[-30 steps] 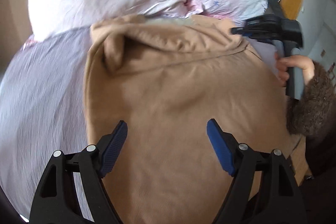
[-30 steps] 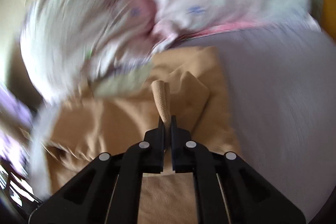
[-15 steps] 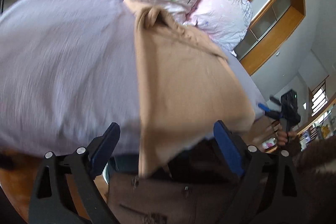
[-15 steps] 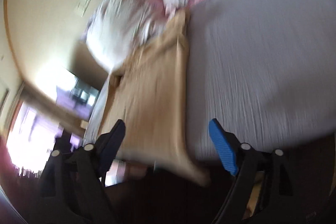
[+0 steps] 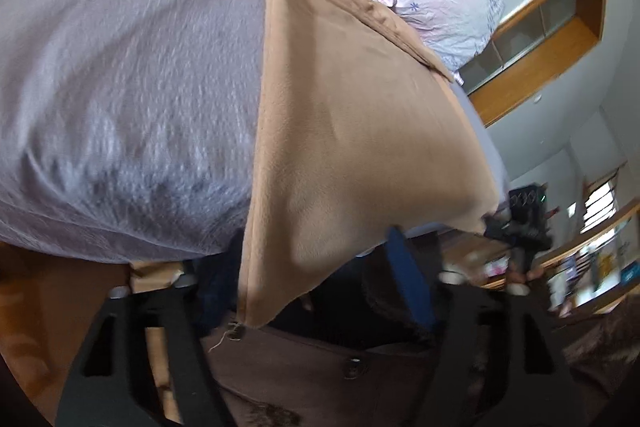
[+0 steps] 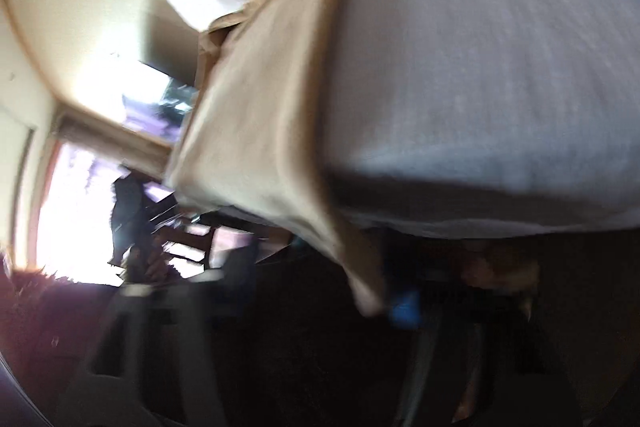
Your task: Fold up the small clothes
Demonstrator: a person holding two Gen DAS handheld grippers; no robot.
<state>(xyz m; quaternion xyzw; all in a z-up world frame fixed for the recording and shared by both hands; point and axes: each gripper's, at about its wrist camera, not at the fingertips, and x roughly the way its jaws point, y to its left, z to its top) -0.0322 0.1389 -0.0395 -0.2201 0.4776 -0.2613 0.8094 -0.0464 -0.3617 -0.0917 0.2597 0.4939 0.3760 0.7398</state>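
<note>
I'm working in a home bedroom; a bed with lavender sheet, floral pillows at its head; wooden-framed wall cabinet; bright window.

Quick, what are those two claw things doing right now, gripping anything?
Left gripper: open, the tan garment hangs between its fingers, not pinched.
Right gripper: too blurred to tell.
</note>
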